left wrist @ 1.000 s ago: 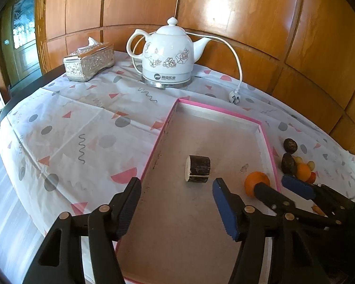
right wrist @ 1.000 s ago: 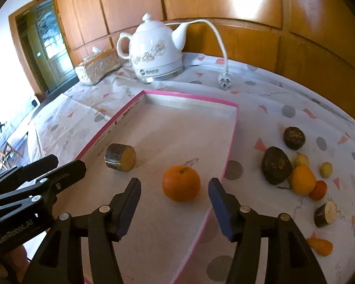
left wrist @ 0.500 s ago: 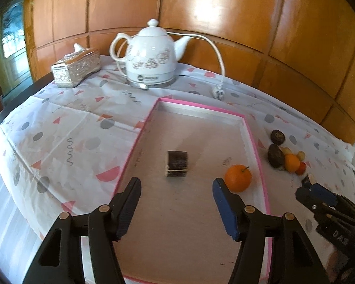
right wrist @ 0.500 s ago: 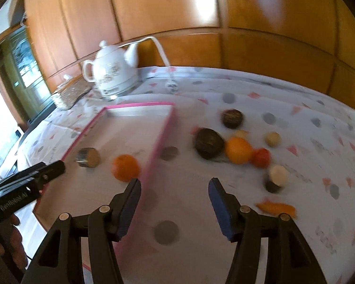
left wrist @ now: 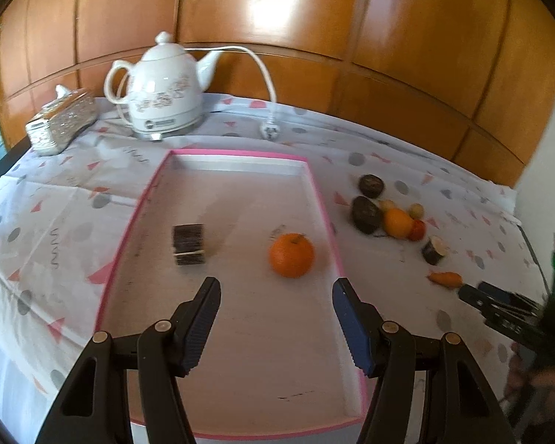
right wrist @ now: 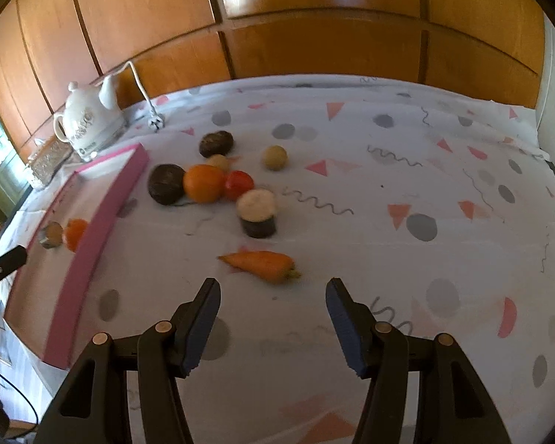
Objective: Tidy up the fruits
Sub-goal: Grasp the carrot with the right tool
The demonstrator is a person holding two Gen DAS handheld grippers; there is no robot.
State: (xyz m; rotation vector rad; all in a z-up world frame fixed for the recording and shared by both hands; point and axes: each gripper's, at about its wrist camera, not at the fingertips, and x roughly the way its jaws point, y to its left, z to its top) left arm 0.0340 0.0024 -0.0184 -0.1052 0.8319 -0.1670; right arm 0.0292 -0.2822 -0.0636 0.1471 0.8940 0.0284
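Observation:
A pink-rimmed tray (left wrist: pixel 323 199) (right wrist: pixel 103 218) holds an orange (left wrist: pixel 291 255) (right wrist: pixel 74 234) and a dark cut cylinder piece (left wrist: pixel 188 244) (right wrist: pixel 51 235). My left gripper (left wrist: pixel 275 288) hovers open over the tray's near half, nothing between its fingers. To the right of the tray on the cloth lie a carrot (right wrist: pixel 261 264) (left wrist: pixel 446 278), a dark cylinder with a pale top (right wrist: pixel 258 212), a second orange (right wrist: pixel 202 183), a red tomato (right wrist: pixel 239 184), two dark round fruits (right wrist: pixel 165 184) (right wrist: pixel 215 143) and small yellowish ones (right wrist: pixel 275 157). My right gripper (right wrist: pixel 272 288) stands open just in front of the carrot.
A white kettle (left wrist: pixel 164 90) with its cord and plug (left wrist: pixel 269 131) stands at the back of the table, a silver tissue box (left wrist: pixel 61 120) to its left. Wood panelling runs behind. The patterned cloth (right wrist: pixel 425 192) stretches to the right of the fruit.
My right gripper left the tray and swung right, from around the orange to in front of the carrot on the cloth. The left gripper shifted and rolled a little over the tray.

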